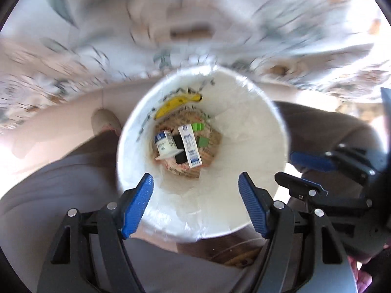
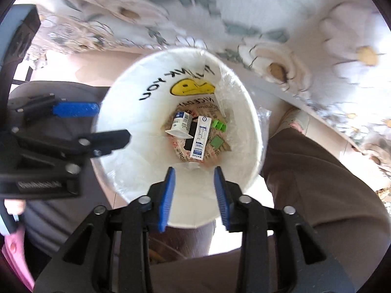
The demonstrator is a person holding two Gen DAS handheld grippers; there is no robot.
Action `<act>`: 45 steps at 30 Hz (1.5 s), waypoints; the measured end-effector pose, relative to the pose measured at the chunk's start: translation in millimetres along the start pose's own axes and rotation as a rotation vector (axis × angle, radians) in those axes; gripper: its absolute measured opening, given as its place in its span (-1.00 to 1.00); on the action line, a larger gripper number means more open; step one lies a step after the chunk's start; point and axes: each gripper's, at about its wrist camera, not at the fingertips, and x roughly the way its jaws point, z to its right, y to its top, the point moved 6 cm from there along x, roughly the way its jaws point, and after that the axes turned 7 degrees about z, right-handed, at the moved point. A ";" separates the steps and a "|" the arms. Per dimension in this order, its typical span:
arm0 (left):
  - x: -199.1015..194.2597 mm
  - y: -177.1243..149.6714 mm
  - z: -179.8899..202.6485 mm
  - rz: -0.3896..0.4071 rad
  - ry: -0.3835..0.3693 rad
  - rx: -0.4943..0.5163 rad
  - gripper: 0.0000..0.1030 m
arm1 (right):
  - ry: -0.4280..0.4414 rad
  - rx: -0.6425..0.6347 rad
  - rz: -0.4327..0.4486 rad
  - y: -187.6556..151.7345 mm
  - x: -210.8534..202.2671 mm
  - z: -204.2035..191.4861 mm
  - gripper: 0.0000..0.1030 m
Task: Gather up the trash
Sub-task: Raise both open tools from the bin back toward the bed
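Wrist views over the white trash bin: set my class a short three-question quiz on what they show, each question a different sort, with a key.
1. True or false: the left gripper holds a carton.
2. Which lies at the bottom of the white bin? A) a glass bottle B) a tall white carton C) a spoon
3. Fill in: the blocks beside the tall carton are coloured ____.

Key
1. False. Both the left gripper and the right gripper stand open above the bin with nothing between their pads.
2. B. A shorter carton with a blue label lies next to it.
3. Green.
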 end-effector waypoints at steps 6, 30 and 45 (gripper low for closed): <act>-86.2 9.1 21.4 0.208 0.067 0.080 0.51 | -0.023 -0.022 0.128 -0.1 -74.0 3.3 -0.28; -277.9 144.3 120.4 0.666 0.137 0.223 0.70 | -0.167 0.054 0.725 118.7 -357.9 77.9 -0.01; -267.6 297.8 137.4 0.705 0.164 0.218 0.70 | -0.143 0.162 0.762 260.2 -362.4 153.4 0.00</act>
